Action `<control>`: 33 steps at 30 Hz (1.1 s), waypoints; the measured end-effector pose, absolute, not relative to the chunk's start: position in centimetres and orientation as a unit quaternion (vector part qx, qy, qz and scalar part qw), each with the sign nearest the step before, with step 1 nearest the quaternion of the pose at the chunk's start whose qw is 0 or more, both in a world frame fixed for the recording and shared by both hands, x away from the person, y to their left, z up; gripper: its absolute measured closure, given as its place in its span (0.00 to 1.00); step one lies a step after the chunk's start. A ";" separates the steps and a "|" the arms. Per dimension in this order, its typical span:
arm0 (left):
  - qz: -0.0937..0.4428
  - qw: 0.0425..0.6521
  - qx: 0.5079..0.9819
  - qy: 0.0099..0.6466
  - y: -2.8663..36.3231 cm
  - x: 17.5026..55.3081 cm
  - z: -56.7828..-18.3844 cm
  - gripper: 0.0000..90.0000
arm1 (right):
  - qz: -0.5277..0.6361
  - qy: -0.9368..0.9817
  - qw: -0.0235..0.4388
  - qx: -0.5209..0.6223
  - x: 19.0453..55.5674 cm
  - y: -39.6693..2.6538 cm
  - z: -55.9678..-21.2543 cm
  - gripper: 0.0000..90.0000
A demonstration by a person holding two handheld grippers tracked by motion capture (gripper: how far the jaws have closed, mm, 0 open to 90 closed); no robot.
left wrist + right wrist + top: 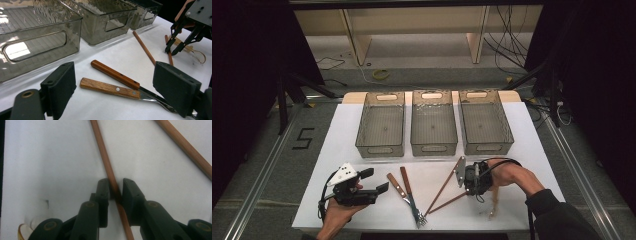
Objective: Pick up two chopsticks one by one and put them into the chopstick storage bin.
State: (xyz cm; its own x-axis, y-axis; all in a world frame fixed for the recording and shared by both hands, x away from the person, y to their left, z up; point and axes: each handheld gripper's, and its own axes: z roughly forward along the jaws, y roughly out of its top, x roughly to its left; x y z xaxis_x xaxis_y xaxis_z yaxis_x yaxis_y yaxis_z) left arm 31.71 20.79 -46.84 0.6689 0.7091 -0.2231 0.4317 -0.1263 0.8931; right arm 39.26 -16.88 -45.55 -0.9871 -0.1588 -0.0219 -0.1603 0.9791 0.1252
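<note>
Three grey bins (434, 122) stand side by side along the far half of the white sheet (532, 150), with only narrow slits between them, so the way forward goes over their rims. Near the front edge, a knife (398, 187) and a fork (410, 192) lie crossed in the middle, two chopsticks (444, 187) splay just to their right, and bare sheet lies open at the far left and right.

Sitting in a row at far edge of white sheet (337, 165): 3 smoky clear bins (381, 125), (433, 122), (485, 121). Lying nearer, btwn bins & front edge: 2 wood-handled utensils (398, 186), (406, 182), handles angled apart, metal ends converging.
</note>
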 end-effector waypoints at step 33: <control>0.126 0.535 0.742 0.384 20.7 31.7 -46.9 0.20 | 0.028 0.988 0.014 -0.150 39.0 -17.0 -45.4 0.94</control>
State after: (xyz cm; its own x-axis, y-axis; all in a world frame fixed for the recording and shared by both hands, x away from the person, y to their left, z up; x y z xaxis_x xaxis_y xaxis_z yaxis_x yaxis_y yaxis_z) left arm 31.75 20.69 -46.89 0.6729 0.7047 -0.2249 0.4362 -0.1324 0.8901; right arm 39.00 -17.03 -45.37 -0.9549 -0.2947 -0.0353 -0.2963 0.9537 0.0519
